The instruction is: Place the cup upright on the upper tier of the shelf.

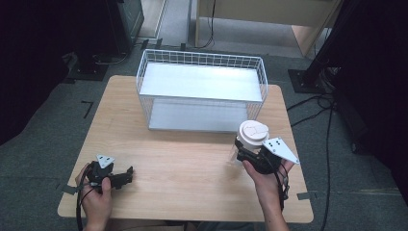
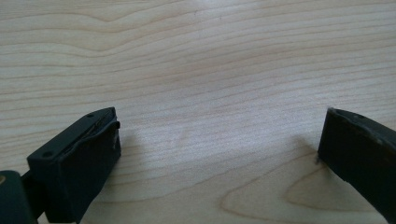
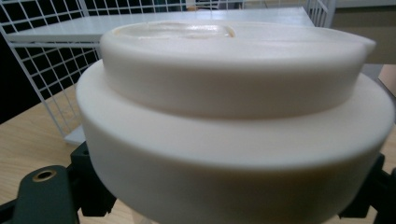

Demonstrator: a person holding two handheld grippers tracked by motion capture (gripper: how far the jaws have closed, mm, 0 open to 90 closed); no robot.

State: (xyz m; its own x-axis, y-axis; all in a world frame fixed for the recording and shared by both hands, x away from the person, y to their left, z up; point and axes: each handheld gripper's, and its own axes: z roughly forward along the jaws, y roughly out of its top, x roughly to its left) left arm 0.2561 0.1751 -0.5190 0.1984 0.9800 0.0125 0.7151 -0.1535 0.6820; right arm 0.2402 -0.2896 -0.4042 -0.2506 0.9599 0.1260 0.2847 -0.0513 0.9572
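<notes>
A clear cup with a white lid (image 1: 253, 134) is at the right of the wooden table (image 1: 183, 159), in front of the right front corner of a white wire rack (image 1: 202, 86). My right gripper (image 1: 242, 153) is shut on the cup's body just under the lid. In the right gripper view the lid (image 3: 233, 93) is very close, the right gripper (image 3: 229, 198) has its jaws on either side below it, and the rack (image 3: 46, 56) stands behind. My left gripper (image 1: 127, 176) lies low at the table's near left, open and holding nothing. In the left gripper view the left gripper (image 2: 219, 128) stands wide apart over bare wood.
The rack has two flat white shelves and takes up the back half of the table. Black stands (image 1: 91, 62) and cables (image 1: 327, 110) are on the grey floor around the table. Bare wood lies between the two grippers.
</notes>
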